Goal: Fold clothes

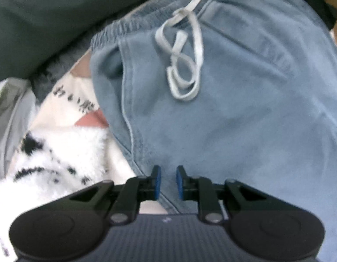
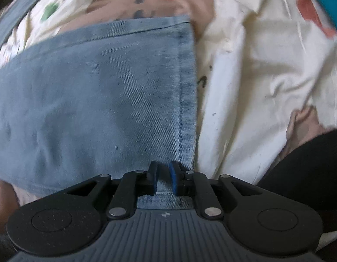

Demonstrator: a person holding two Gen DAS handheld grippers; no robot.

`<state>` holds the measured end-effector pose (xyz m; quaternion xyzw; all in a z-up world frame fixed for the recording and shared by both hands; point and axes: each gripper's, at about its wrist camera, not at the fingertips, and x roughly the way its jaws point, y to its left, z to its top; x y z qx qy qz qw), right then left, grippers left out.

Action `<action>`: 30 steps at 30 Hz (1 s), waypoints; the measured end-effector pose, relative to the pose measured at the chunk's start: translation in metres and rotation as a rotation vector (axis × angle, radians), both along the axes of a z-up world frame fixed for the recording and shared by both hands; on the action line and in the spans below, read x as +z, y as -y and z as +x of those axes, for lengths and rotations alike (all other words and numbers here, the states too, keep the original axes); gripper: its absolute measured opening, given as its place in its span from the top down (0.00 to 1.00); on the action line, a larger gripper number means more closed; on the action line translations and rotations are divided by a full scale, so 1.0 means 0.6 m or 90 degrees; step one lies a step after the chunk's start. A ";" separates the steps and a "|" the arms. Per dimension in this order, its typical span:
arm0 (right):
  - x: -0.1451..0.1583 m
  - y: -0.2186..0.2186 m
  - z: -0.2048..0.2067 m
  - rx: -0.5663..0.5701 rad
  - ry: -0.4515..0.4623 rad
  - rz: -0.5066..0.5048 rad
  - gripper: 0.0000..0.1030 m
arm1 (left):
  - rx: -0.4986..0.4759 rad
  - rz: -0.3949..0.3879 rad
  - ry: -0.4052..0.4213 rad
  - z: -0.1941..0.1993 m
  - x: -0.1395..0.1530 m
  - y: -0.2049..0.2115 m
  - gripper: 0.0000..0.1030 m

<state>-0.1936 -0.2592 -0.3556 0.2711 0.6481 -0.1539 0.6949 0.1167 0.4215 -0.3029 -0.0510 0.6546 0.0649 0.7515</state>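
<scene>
Faded blue denim trousers (image 1: 223, 109) are lying flat on a cream printed bedsheet (image 2: 255, 76), white flat drawstring (image 1: 185, 50) looping below the ribbed elastic waistband. Twill weave and stitched leg hem (image 2: 187, 87) are showing crisp. Left gripper (image 1: 168, 182) is sitting nearly closed over the side edge, right gripper (image 2: 163, 179) likewise at the hem corner; denim is apparently pinched in both. Fluffy spotted blanket (image 1: 59, 152) is crowding one side; bare sheet is lying open beyond the hem.
</scene>
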 end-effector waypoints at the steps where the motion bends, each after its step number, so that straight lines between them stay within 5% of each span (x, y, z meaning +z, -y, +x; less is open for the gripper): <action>1: 0.000 0.003 -0.002 -0.006 0.001 0.006 0.82 | 0.003 0.004 0.003 0.002 -0.006 -0.003 0.90; 3: 0.002 0.003 -0.006 -0.002 0.004 0.008 0.83 | 0.004 0.018 0.010 0.008 -0.013 -0.010 0.98; 16: 0.006 -0.023 -0.018 0.007 0.007 -0.006 0.82 | 0.028 0.074 0.036 0.065 -0.021 -0.048 0.97; 20: 0.006 -0.021 -0.021 0.003 0.009 -0.009 0.82 | 0.003 0.043 0.082 0.071 0.026 -0.043 0.84; 30: 0.006 -0.029 -0.027 -0.016 0.009 -0.020 0.82 | 0.022 0.051 0.102 0.122 0.024 -0.045 0.83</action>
